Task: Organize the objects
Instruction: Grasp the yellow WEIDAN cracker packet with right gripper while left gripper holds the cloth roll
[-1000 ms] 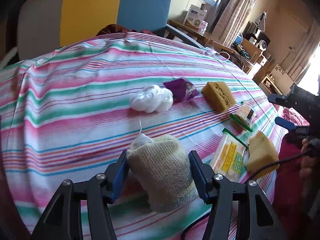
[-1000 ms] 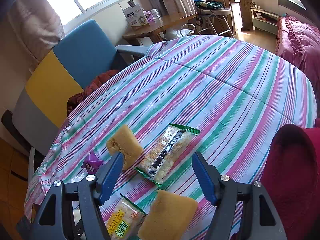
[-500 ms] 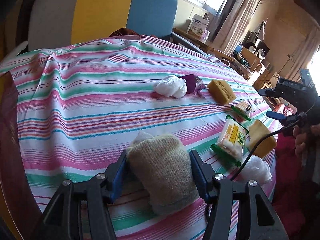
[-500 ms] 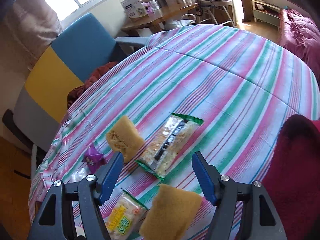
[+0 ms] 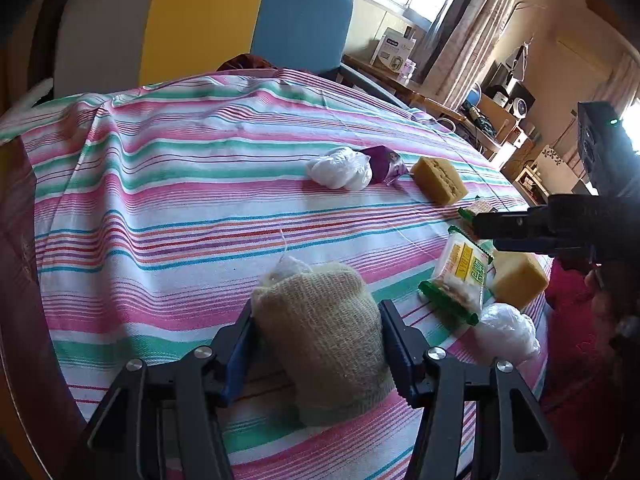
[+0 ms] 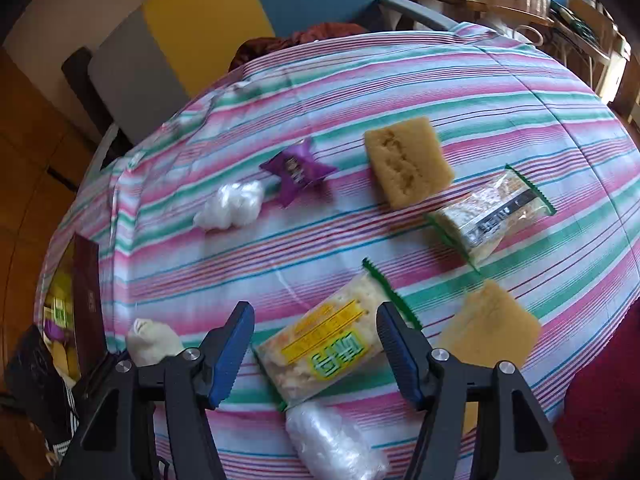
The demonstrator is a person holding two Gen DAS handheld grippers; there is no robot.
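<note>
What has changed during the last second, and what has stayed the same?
The left gripper pulled back toward the near table edge, still shut on the beige sock. The right gripper swung left and came down over the yellow-label snack pack, jaws open and empty; earlier it framed the clear snack pack. Both sponges, the purple wrapper and the white bags stayed put.

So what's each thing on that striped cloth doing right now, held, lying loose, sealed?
Beige knitted bundle: clamped in left gripper.
Right gripper: open, above yellow-label snack pack.
Snack pack: sealed, flat.
Purple wrapper: loose.
Far sponge: lying free.
</note>
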